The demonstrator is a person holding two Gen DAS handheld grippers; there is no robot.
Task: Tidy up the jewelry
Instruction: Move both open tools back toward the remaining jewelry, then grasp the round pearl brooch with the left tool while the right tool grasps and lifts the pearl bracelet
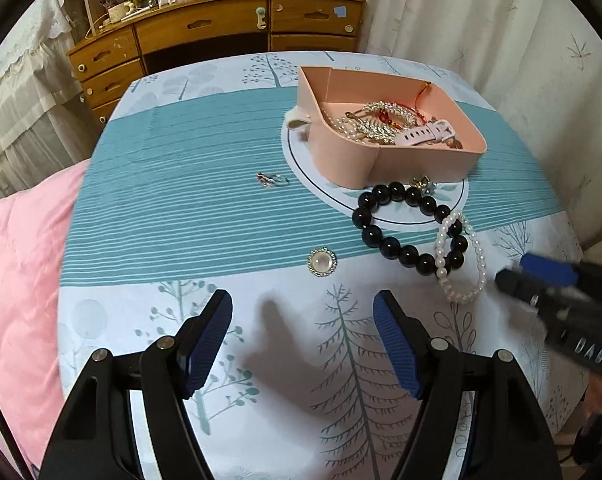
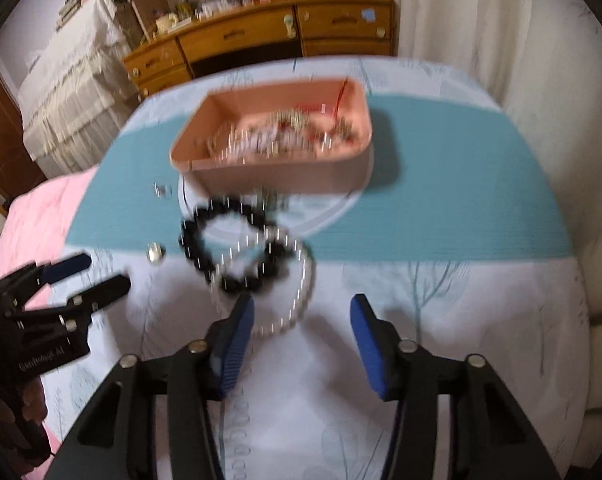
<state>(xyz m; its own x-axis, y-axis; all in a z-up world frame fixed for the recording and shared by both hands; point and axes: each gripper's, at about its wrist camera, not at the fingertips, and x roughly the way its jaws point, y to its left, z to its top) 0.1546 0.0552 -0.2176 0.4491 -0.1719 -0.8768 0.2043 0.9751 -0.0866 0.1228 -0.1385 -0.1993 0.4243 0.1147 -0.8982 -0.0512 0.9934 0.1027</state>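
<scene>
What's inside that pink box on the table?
The pink box holds a tangle: a pale watch strap, a pearl strand, gold leaf-shaped pieces and red cord. Anything beneath the pile is hidden.

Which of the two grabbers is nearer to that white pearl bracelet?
The right gripper: the white pearl bracelet lies just ahead of its open blue fingers. The left gripper faces bare tablecloth, nearer the round pearl brooch.

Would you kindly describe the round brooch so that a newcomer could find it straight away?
Start at the pink tray on the tablecloth. Nearer the camera lie a black bead bracelet and a pearl bracelet. Left of them, alone at the teal band's edge, sits the round brooch: a flat pale disc with a sparkling rim, not a loop.
</scene>
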